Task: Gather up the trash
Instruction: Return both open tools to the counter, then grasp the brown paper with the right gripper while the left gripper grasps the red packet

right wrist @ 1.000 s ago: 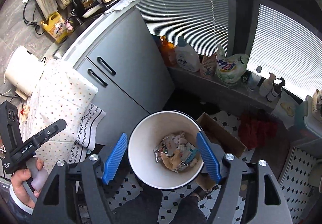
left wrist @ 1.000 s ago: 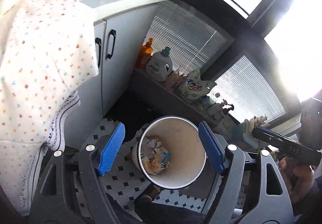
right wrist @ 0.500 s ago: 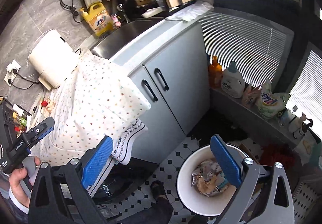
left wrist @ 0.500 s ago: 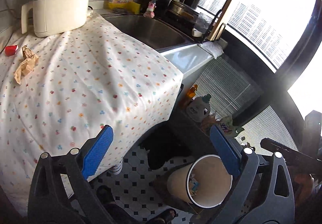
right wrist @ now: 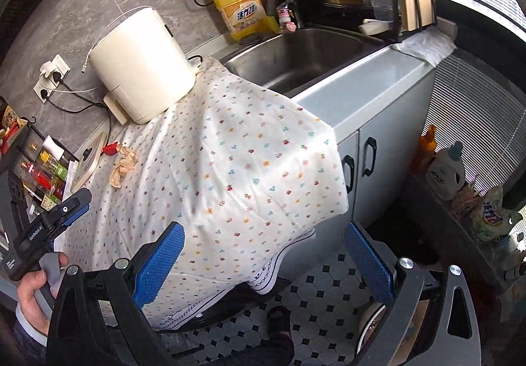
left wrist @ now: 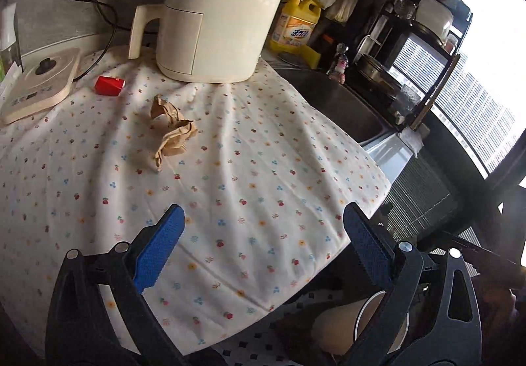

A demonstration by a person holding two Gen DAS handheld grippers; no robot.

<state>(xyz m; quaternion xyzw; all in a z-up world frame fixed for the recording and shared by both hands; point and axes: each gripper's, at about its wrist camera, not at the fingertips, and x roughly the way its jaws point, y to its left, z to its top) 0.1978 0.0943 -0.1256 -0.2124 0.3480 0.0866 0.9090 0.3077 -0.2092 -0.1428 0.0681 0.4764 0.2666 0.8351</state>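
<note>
A crumpled brown paper [left wrist: 172,132] and a small red wrapper [left wrist: 109,85] lie on the flower-print tablecloth [left wrist: 263,175]; both also show in the right wrist view, the paper [right wrist: 124,163] and the wrapper [right wrist: 110,149]. My left gripper [left wrist: 263,246] is open and empty, above the cloth's near edge, well short of the paper. My right gripper [right wrist: 264,259] is open and empty, over the cloth's hanging corner. The white trash bin [left wrist: 378,329] stands on the floor below, mostly hidden; only its rim [right wrist: 370,328] shows in the right wrist view.
A cream air fryer [left wrist: 217,11] stands behind the trash, with a flat cream appliance [left wrist: 36,83] to its left. A yellow detergent bottle [left wrist: 296,27], a steel sink [right wrist: 305,53] and a dish rack [left wrist: 411,47] lie to the right. Grey cabinets [right wrist: 368,165] stand below.
Both grippers rose from over the trash bin and swung up toward the countertop. The bin dropped to the lower right edge of both views, and the brown paper and red wrapper came into view.
</note>
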